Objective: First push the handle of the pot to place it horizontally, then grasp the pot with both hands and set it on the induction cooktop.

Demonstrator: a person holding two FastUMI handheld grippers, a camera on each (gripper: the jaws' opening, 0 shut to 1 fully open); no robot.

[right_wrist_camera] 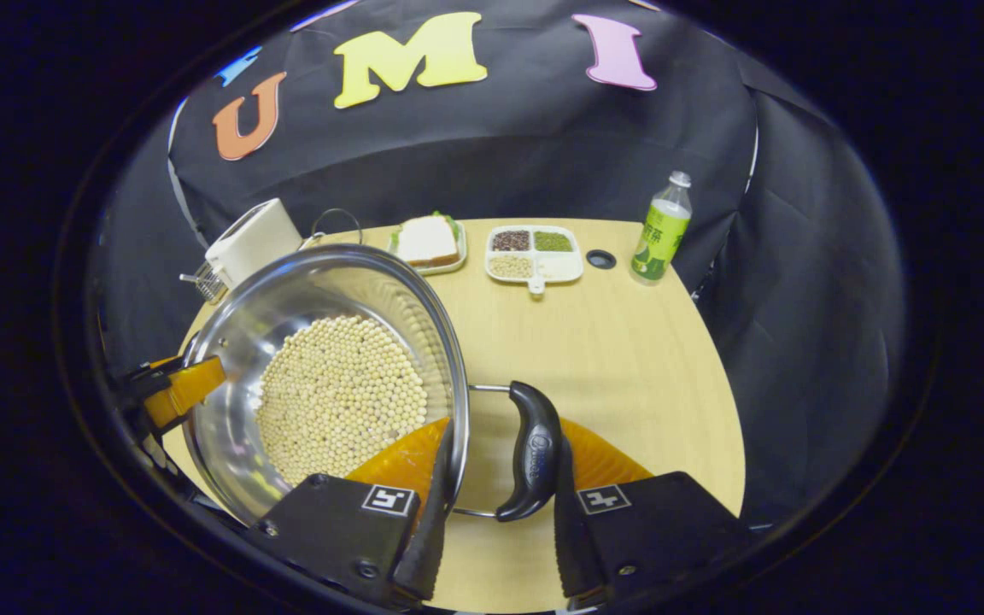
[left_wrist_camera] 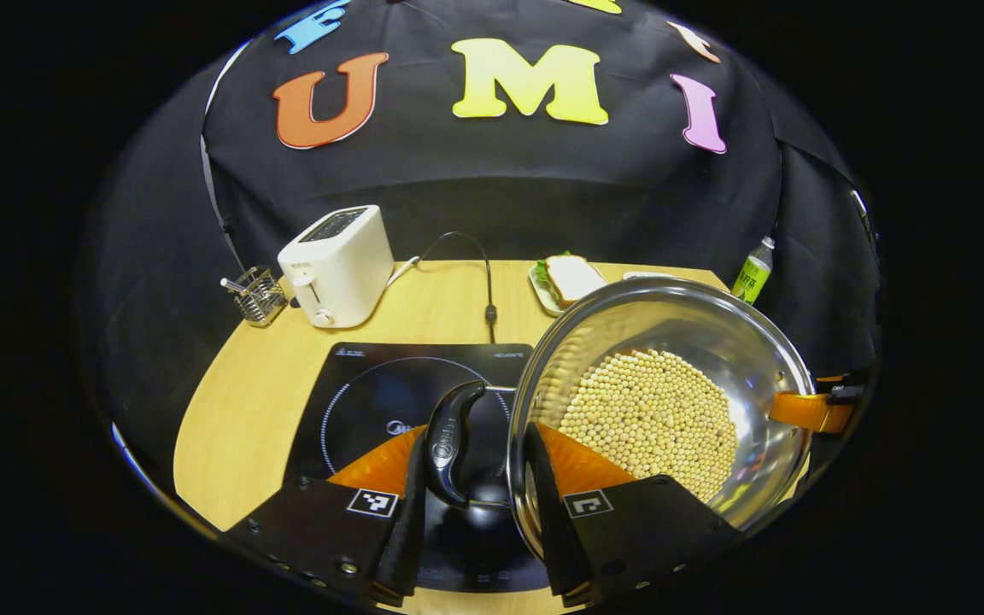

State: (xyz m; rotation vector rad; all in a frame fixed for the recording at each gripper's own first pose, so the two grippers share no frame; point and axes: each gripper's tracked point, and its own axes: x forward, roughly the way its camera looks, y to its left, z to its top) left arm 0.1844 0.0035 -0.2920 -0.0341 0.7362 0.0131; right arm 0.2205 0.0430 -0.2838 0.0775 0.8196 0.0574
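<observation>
1. Left gripper [left_wrist_camera: 475,500] pinches the pot [left_wrist_camera: 671,342] by one side handle [left_wrist_camera: 451,440] and rim, lower centre.
2. Right gripper [right_wrist_camera: 496,504] likewise clamps the other handle [right_wrist_camera: 533,453].
3. Pot hangs tilted over wooden table [right_wrist_camera: 620,359], partly above induction cooktop [left_wrist_camera: 372,401], lower left.

The left claw [left_wrist_camera: 475,512] straddles the pot's [left_wrist_camera: 714,342] near handle [left_wrist_camera: 451,440] and rim, one finger outside the handle, the other inside the pot among the beans [left_wrist_camera: 650,410]. The cooktop [left_wrist_camera: 372,401] lies beneath on the desk [left_wrist_camera: 236,427]; a toaster [left_wrist_camera: 336,265] stands behind.
</observation>
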